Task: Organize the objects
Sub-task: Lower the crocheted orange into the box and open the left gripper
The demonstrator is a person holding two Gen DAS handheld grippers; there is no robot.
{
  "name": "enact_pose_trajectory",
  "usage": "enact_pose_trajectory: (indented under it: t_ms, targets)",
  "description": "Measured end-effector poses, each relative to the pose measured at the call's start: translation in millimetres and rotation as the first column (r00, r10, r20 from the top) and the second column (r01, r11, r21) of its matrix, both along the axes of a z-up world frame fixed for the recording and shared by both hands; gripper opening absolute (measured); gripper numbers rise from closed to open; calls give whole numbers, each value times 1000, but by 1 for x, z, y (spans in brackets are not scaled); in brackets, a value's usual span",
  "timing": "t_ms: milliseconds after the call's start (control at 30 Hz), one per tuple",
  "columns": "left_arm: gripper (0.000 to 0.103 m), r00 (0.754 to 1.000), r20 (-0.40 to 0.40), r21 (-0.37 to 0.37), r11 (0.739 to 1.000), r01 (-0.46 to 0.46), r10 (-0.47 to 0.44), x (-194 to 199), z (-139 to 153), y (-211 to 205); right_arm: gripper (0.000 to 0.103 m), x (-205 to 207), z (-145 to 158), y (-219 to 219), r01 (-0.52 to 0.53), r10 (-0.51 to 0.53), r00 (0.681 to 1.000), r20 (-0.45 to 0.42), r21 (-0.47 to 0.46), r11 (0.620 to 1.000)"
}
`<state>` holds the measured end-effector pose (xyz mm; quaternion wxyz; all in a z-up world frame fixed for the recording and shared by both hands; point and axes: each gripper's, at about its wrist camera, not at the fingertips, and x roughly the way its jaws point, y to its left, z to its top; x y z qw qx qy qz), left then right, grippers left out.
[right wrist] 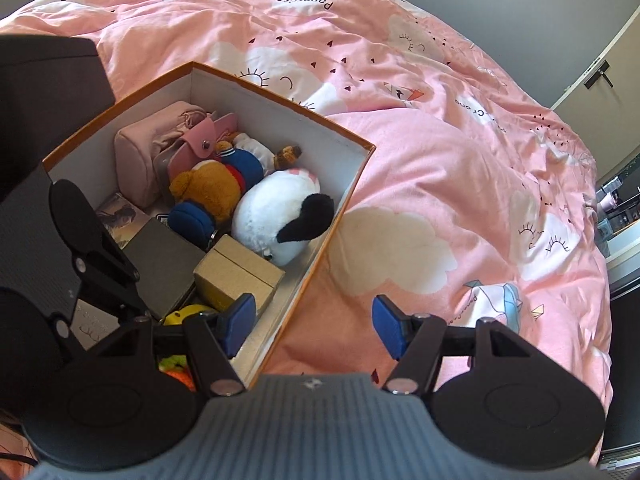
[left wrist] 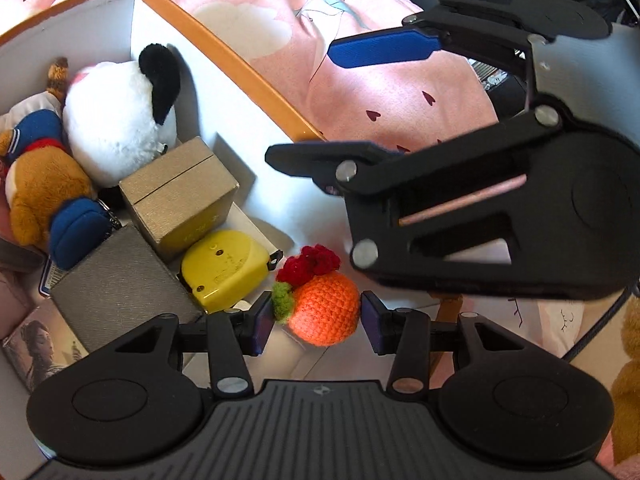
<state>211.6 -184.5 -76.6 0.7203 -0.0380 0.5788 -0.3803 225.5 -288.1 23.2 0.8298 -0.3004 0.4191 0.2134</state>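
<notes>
An orange-rimmed box (left wrist: 224, 56) with white inner walls lies on the pink bedspread; it also shows in the right wrist view (right wrist: 280, 96). My left gripper (left wrist: 318, 322) is shut on a crocheted orange fruit (left wrist: 324, 308) with red and green tufts, held low inside the box's near end beside a yellow tape measure (left wrist: 222, 266). My right gripper (right wrist: 314, 330) is open and empty, straddling the box's right wall; it appears in the left wrist view (left wrist: 320, 100) above the box rim.
The box holds a white-and-black plush (left wrist: 120, 120), a brown plush with blue parts (left wrist: 40, 184), a tan cardboard box (left wrist: 180, 196), a grey case (left wrist: 120, 292), a pink pouch (right wrist: 152, 148) and a picture card (left wrist: 36, 344). Pink bedspread (right wrist: 440, 160) lies to the right.
</notes>
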Motion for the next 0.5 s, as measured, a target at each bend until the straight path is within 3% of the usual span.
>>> enact_pose_trajectory:
  t_ms: [300, 500]
  targets:
    - [64, 1000, -6, 4, 1000, -24, 24, -6, 2, -1, 66, -5, 0, -4, 15, -15, 1000, -1, 7, 1000]
    - [64, 995, 87, 15, 998, -59, 57, -25, 29, 14, 67, -19, 16, -1, 35, -36, 999, 23, 17, 999]
